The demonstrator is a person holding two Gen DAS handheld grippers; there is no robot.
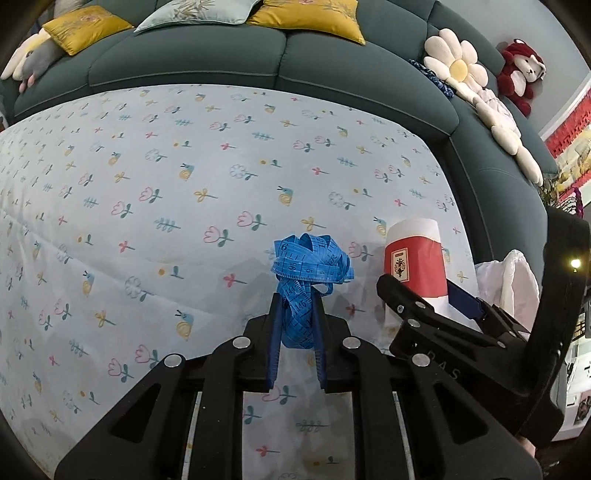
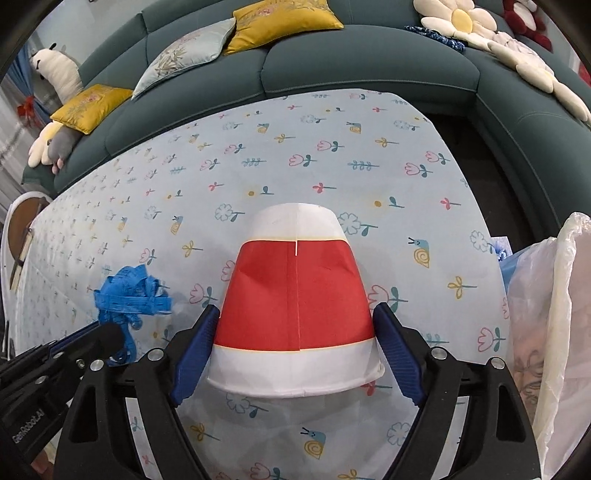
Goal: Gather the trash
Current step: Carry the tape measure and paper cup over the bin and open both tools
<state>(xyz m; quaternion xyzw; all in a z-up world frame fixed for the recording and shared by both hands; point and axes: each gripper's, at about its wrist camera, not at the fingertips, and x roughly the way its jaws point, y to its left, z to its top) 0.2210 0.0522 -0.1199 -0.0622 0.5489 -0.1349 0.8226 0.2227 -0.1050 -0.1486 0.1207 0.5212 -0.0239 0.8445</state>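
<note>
A bunched blue measuring tape (image 1: 312, 260) hangs just above the flowered tablecloth (image 1: 147, 184), and my left gripper (image 1: 297, 299) is shut on its lower loops. In the right wrist view the tape (image 2: 129, 291) shows at the left, with the left gripper (image 2: 107, 338) under it. A red and white paper cup (image 2: 295, 280) stands on the cloth, apparently mouth down. My right gripper (image 2: 297, 310) is open, its blue pads (image 2: 195, 354) on either side of the cup, close to its sides. From the left wrist view, the cup (image 1: 413, 258) and right gripper (image 1: 421, 291) are just right of the tape.
A white plastic bag (image 2: 561, 314) stands at the table's right edge, close to the right gripper. A dark teal corner sofa (image 2: 332, 70) wraps the far and right sides, with cushions (image 2: 280, 22) and plush toys (image 1: 521, 74) on it.
</note>
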